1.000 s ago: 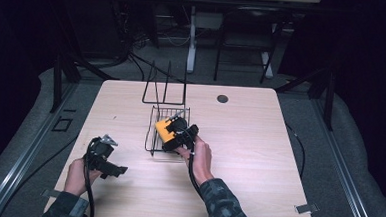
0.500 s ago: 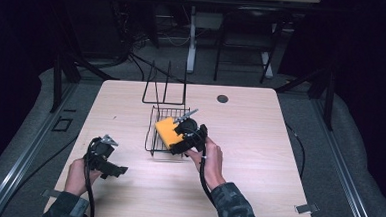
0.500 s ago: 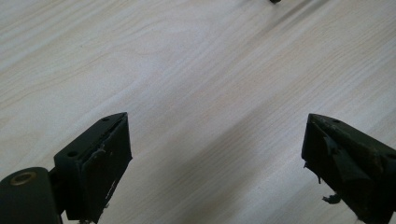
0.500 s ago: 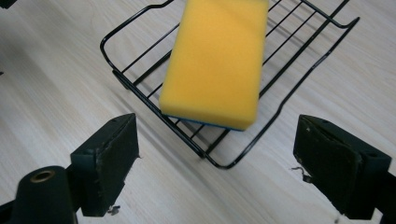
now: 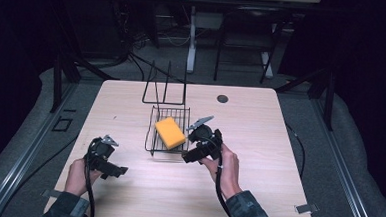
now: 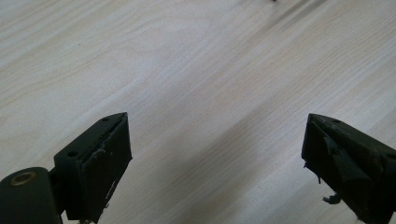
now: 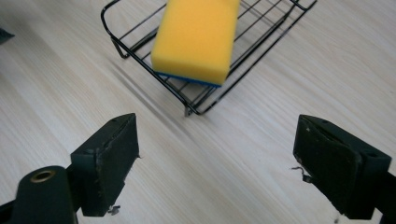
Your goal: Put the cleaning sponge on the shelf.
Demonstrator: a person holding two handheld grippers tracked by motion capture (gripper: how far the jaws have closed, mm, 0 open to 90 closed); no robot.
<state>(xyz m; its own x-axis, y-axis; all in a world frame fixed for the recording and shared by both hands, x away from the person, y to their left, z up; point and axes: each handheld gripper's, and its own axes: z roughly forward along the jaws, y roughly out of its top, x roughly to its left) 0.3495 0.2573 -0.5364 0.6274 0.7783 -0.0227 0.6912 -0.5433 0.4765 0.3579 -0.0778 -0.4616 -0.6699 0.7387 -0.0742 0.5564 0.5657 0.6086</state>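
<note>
A yellow sponge with a blue underside lies in a low black wire rack near the middle of the table. In the right gripper view the sponge rests across the rack just ahead. My right gripper hovers beside the rack's right side, open, with bare wood between its jaws. My left gripper sits low over the table at the front left, open and holding nothing.
A tall black wire stand rises behind the rack. A small dark round disc sits in the wooden table farther back. Bare wood stretches to the right and front.
My right gripper has drawn back from the sponge toward the right and risen a little. The sponge stays in the rack. My left gripper has not moved.
</note>
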